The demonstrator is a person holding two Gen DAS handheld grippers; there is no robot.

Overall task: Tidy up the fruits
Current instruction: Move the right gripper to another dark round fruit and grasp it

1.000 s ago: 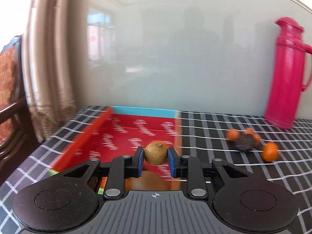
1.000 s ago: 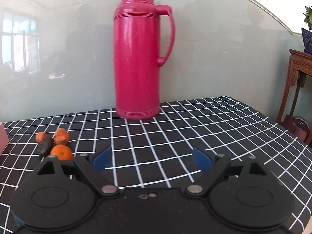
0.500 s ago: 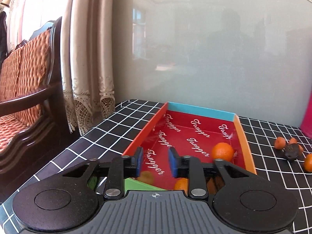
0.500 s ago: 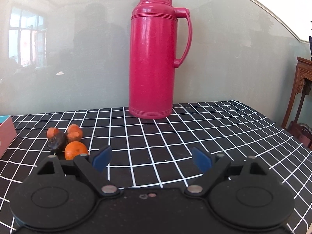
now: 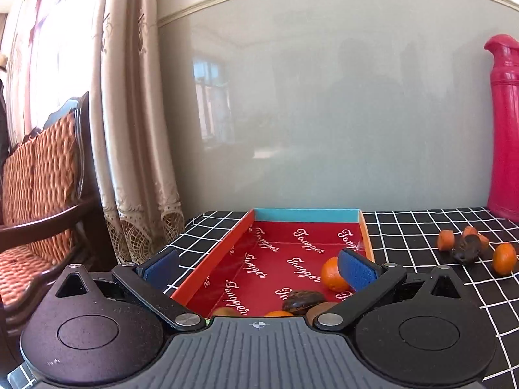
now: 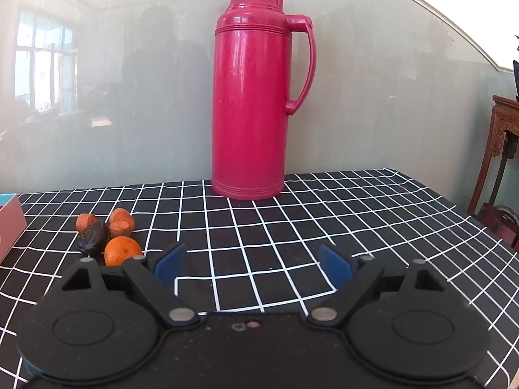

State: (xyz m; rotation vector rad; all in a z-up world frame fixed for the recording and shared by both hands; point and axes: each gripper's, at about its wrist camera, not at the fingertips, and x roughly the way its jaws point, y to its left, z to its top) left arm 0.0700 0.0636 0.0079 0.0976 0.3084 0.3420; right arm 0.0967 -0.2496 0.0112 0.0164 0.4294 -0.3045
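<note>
A red box (image 5: 292, 253) with a blue far wall lies on the checked table. In it are an orange (image 5: 331, 274), a dark wrinkled fruit (image 5: 301, 300) and a brown fruit (image 5: 223, 312) at the near edge. My left gripper (image 5: 258, 265) is open and empty above the box's near end. A loose pile of small oranges (image 6: 121, 250) and a dark fruit (image 6: 92, 238) lies right of the box; the pile also shows in the left wrist view (image 5: 467, 249). My right gripper (image 6: 253, 264) is open and empty, just right of that pile.
A tall red thermos (image 6: 251, 97) stands at the back of the table against the glossy wall. A curtain (image 5: 129, 129) and a wooden chair (image 5: 39, 178) are left of the table. A wooden stand (image 6: 501, 149) is beyond the table's right edge.
My left gripper carried a brown fruit over the box, let it go and opened wide. My right gripper has shifted slightly left, staying open.
</note>
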